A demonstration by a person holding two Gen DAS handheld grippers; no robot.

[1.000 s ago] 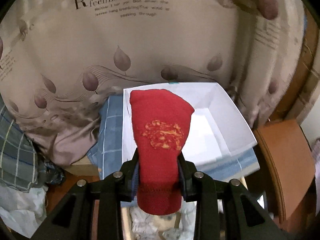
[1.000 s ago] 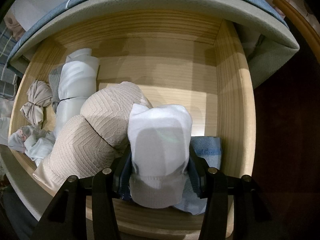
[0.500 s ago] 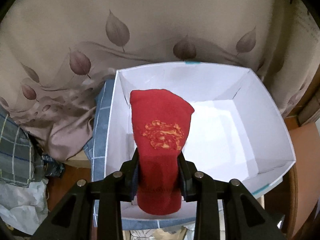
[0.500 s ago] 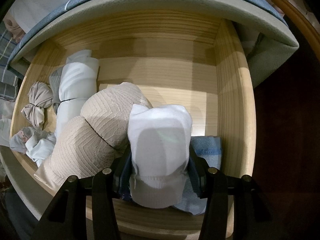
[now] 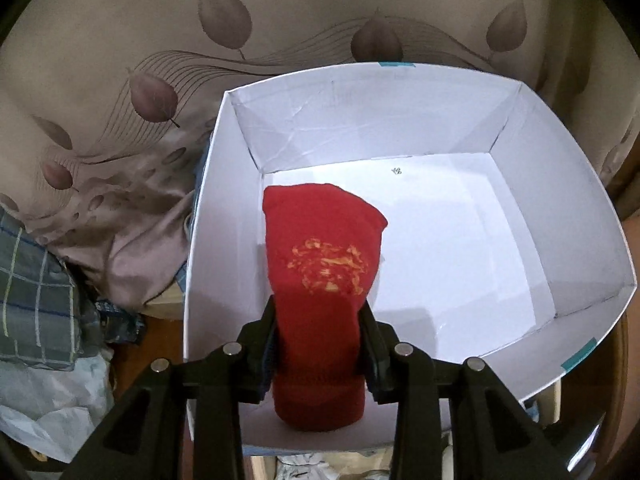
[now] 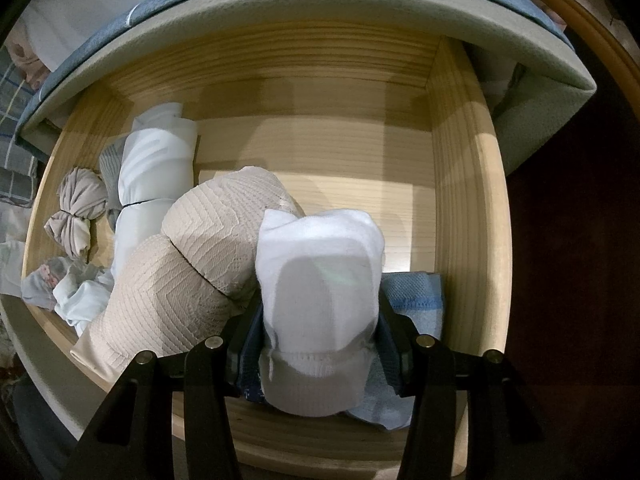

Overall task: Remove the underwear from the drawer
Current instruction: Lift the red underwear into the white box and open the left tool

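Observation:
A rolled red underwear piece [image 5: 320, 248] with an orange print sits between the fingers of my left gripper [image 5: 320, 320], low inside a white cardboard box [image 5: 540, 152]. The jaws are opening, and the pads still touch the roll's sides. In the right wrist view, my right gripper [image 6: 318, 320] is shut on a white rolled underwear piece [image 6: 320, 272]. It is held above the front right of an open wooden drawer [image 6: 460, 208]. Two beige textured rolls [image 6: 224, 224] lie just left of it, and a folded blue cloth [image 6: 416, 292] lies under it to the right.
The drawer's left side holds a white bundle [image 6: 156, 172], a grey knotted piece [image 6: 80, 208] and small pale items. A blue-edged mattress [image 6: 320, 12] overhangs the drawer's back. Leaf-patterned beige fabric [image 5: 200, 80] lies behind the box, plaid cloth [image 5: 32, 292] to its left.
My left gripper has come down with the red roll from above the box to deep inside it. The right gripper and its white roll have not moved.

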